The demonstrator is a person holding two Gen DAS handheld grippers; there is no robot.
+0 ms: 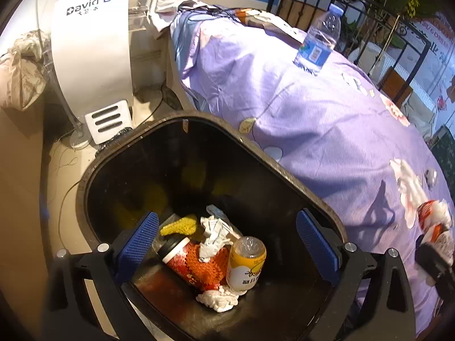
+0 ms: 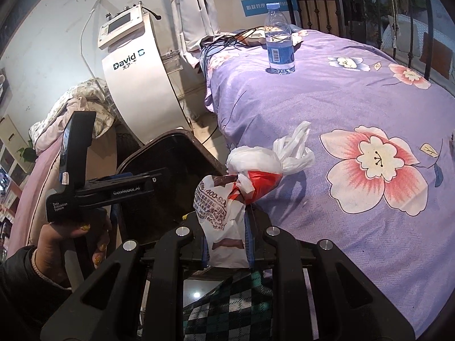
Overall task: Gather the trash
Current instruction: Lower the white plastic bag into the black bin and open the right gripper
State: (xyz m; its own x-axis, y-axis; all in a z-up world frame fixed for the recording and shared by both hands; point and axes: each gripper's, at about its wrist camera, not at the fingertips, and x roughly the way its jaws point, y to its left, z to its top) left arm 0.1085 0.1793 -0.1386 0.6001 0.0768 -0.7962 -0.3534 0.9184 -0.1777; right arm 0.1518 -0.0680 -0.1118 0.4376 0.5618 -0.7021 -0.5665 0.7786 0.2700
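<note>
Blue pads of the left hand-held gripper (image 1: 227, 244) stand wide apart above the open mouth of a black trash bin (image 1: 284, 170), with nothing between them. Down on the bin's floor lie a yellow can (image 1: 246, 264) tipped against an orange mesh wrapper (image 1: 207, 264), a red cup with a black lid (image 1: 177, 257), a yellow foam net (image 1: 179, 226) and two wads of crumpled white tissue (image 1: 212, 237). The bin stands on the floor hard against the side of a bed (image 1: 327, 119) covered in a purple flowered sheet.

From the right wrist view, the right hand-held gripper (image 2: 226, 244) is closed tight on a white plastic bag (image 2: 219, 213) with brown print. A knotted red and white part of the bag (image 2: 256, 182) rests on the bed's edge, just beside the bin. Its loose white handles (image 2: 295, 147) lie on the sheet. A person's hand (image 2: 71, 244) in a dark sleeve holds the left hand-held gripper over the bin.

A clear water bottle (image 2: 278, 42) with a blue label and cap stands upright on the bed, well apart from the bag. A white machine (image 2: 136, 79) marked "David" stands on the floor behind the bin, and a black metal railing (image 2: 355, 5) runs along the far side of the bed.
</note>
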